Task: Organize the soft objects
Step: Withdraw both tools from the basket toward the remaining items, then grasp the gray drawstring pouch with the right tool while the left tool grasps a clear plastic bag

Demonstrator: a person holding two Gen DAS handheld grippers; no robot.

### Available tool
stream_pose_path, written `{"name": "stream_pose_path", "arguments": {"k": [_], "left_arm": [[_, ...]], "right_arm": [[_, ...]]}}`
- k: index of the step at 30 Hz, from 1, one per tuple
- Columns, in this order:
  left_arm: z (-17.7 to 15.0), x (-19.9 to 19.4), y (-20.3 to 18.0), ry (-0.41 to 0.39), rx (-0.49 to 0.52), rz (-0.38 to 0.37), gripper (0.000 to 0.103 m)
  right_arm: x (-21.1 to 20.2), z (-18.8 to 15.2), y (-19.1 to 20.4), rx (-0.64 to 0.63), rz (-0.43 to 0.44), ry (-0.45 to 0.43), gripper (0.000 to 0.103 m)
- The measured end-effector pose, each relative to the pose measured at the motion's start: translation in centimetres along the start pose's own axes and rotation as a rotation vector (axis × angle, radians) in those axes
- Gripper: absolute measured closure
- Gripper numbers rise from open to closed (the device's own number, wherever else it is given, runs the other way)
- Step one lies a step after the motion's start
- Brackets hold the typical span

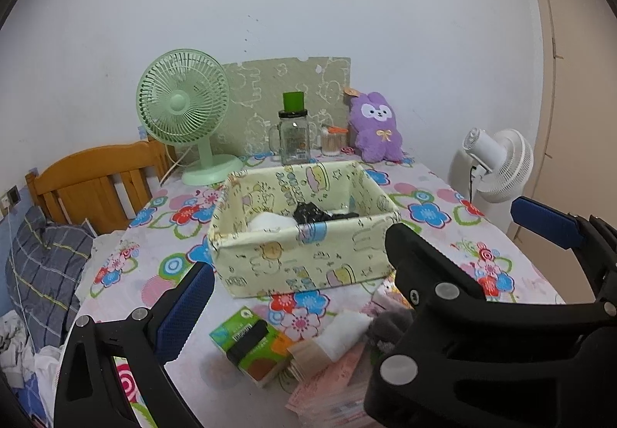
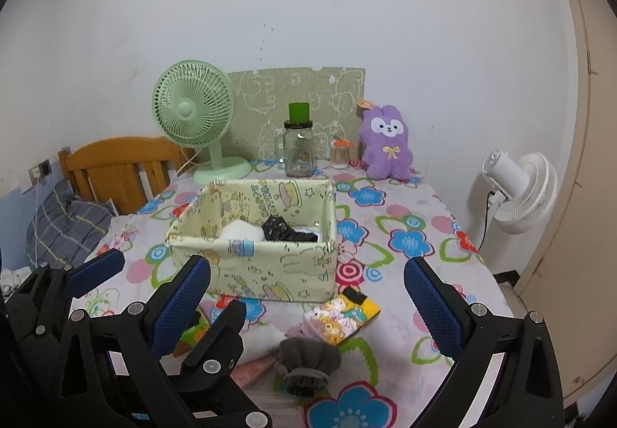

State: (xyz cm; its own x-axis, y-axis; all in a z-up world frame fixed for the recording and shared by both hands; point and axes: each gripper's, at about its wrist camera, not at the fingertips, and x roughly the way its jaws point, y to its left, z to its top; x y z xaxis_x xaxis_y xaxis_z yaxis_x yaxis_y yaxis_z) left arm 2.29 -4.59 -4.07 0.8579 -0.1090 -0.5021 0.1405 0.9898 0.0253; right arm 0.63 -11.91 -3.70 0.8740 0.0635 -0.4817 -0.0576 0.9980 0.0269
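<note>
Where the two black gripper frames crossed in the foreground, much of the loose pile was hidden: in the left wrist view the right gripper's arm covered part of the grey pouch (image 1: 389, 323) and the patterned packets beneath it. The left gripper (image 1: 362, 254) stood with its jaws wide apart and held nothing; the right gripper (image 2: 308, 300) likewise stood spread and empty above the pile. Each carried two blue, mesh-textured pads (image 2: 185, 304).

One rectangular fabric bin (image 2: 270, 269), pale yellow with cartoon prints and soft sagging walls, sat mid-table on the flowered tablecloth (image 2: 405, 235). Inside lay one white soft item (image 2: 241, 231) and one black speckled item (image 2: 275, 227); a further white and dark piece behind them could not be made out.

In front of the bin lay the remaining soft goods: one grey drawstring pouch (image 2: 308, 354), one white folded cloth (image 2: 260, 343), one cartoon-printed sock pack (image 2: 343, 316), one green packet (image 1: 250, 343) and a pink item cut off by the frame edge.

At the wall stood one green desk fan (image 2: 193, 107), one glass jar (image 2: 297, 150) with a green cap, one cotton-swab container (image 2: 341, 156) and one purple plush (image 2: 385, 142). One white fan (image 2: 516, 188) stood off the table, and a wooden headboard (image 2: 119, 165) showed at left
</note>
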Motion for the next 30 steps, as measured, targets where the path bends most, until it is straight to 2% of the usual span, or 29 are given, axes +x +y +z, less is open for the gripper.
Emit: {"name": "stream_pose_path", "arguments": {"k": [17, 30], "left_arm": [[-3.2, 0.9, -1.1, 0.048, 0.051, -0.054, 0.0], [-5.9, 2.8, -1.8, 0.115, 0.088, -0.046, 0.0]], "right_arm": [[0.2, -3.7, -0.7, 0.019, -0.006, 0.028, 0.001], [1.5, -6.9, -1.3, 0.04, -0.028, 0.096, 0.001]]}}
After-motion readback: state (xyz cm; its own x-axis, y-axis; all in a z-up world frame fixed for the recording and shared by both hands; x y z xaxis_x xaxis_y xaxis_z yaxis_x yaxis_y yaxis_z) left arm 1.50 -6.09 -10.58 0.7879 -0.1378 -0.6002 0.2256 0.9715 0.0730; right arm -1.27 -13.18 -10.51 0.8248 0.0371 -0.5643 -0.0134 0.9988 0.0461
